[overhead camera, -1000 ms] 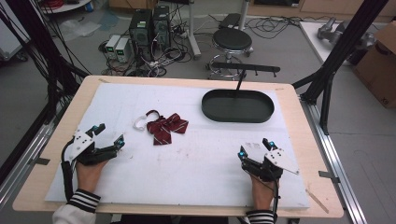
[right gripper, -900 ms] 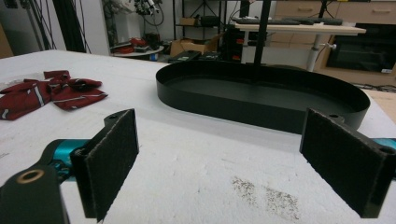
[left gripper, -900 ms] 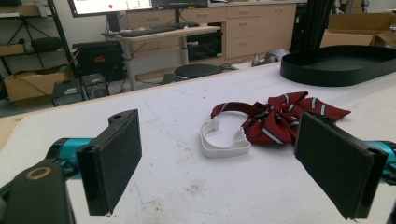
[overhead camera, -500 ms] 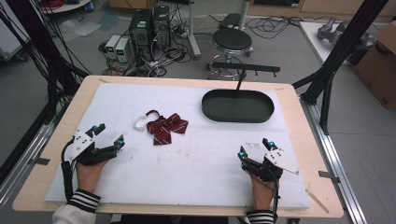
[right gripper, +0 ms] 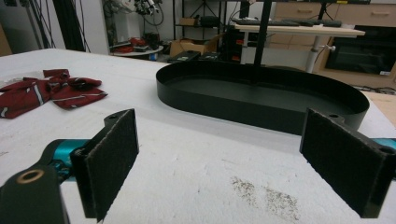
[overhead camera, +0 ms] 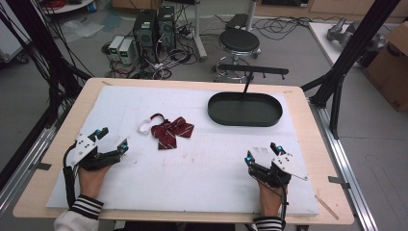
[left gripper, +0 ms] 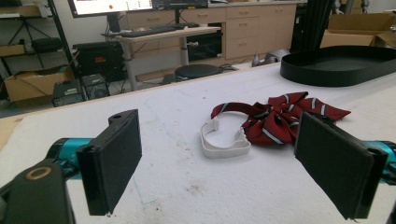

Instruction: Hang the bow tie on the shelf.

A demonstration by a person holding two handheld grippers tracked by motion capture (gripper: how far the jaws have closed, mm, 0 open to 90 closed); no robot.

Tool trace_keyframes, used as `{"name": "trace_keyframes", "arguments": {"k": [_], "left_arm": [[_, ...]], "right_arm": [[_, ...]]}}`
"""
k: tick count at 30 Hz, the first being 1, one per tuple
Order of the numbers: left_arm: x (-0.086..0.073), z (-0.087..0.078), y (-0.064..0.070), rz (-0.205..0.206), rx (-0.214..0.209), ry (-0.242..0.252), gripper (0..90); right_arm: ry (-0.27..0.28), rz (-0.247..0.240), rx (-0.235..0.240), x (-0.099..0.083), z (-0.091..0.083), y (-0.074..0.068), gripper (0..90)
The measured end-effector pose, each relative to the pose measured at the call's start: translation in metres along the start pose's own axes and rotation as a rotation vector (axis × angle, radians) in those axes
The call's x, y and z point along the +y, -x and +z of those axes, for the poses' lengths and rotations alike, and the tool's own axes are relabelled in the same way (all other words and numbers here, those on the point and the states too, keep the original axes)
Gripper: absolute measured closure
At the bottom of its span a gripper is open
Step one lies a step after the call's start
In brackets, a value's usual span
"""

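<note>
I'm holding my left tool [overhead camera: 111, 139] and right tool [overhead camera: 261, 152] spread wide, both empty, low in frame; bow tie [overhead camera: 171, 131] is lying mid-desk, black tray [overhead camera: 245, 109] upper right.

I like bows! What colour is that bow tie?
Dark red with thin white stripes; the bow tie shows best in the left gripper view.

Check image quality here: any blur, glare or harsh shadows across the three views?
High view: even light, soft shadows, slightly soft overall. Left gripper view: bow tie fairly sharp, near pads blurred. Right gripper view: black tray clear, no glare, background softer.
</note>
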State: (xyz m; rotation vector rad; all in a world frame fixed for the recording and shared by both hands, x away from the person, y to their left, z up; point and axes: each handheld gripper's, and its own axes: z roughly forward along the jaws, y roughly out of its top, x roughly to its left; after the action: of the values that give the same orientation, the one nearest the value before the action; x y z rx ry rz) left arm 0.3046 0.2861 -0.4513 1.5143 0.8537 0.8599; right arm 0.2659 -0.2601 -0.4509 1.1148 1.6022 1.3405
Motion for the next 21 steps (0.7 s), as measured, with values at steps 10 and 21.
{"name": "trace_keyframes", "arguments": {"k": [10,21], "left_arm": [[0.0000,0.0000,0.0000,0.000,0.000,0.000,15.4],[0.0000,0.0000,0.0003,0.001,0.000,-0.001,15.4]], "right_arm": [[0.003,-0.008,-0.003,-0.0002,-0.0007,-0.0009,10.7],[0.005,-0.006,-0.004,-0.0003,-0.0008,-0.0010,10.8]]}}
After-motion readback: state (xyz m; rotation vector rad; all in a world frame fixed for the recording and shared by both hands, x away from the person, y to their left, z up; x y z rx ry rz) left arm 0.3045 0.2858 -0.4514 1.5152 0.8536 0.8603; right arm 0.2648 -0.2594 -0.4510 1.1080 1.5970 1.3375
